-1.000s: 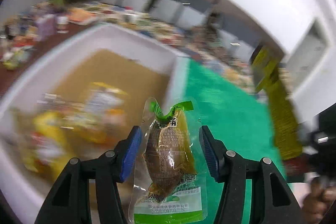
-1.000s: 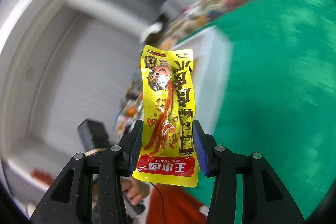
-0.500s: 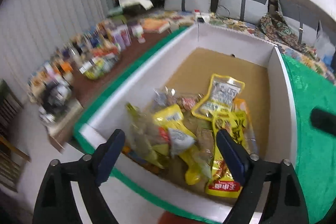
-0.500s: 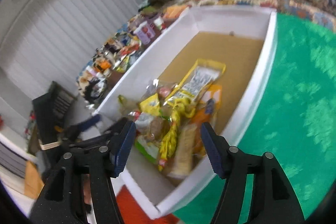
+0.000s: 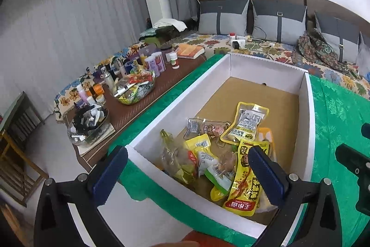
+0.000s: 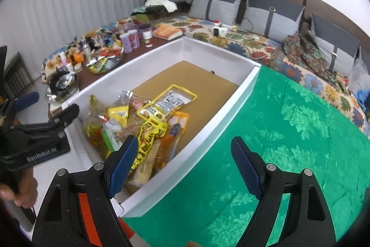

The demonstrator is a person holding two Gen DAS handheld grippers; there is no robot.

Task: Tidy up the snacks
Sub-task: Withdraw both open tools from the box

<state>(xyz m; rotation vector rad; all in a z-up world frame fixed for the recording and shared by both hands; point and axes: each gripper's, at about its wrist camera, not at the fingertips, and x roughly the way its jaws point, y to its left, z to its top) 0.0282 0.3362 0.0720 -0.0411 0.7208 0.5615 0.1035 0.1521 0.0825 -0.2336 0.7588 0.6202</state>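
Snacks (image 5: 222, 154) heaped in near end of white box (image 5: 306, 122), yellow strip pack (image 5: 245, 184) topmost. Box on green cloth (image 6: 289, 131). Left gripper (image 5: 188, 174) and right gripper (image 6: 183, 163) released, jaws just opened wide, nothing between.

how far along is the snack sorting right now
Done: a pile of snack packets, including the yellow strip packet, lies in the white box. In hand: nothing; the left gripper and right gripper have just been opening and stand empty. Left: no loose snacks show on the green cloth.
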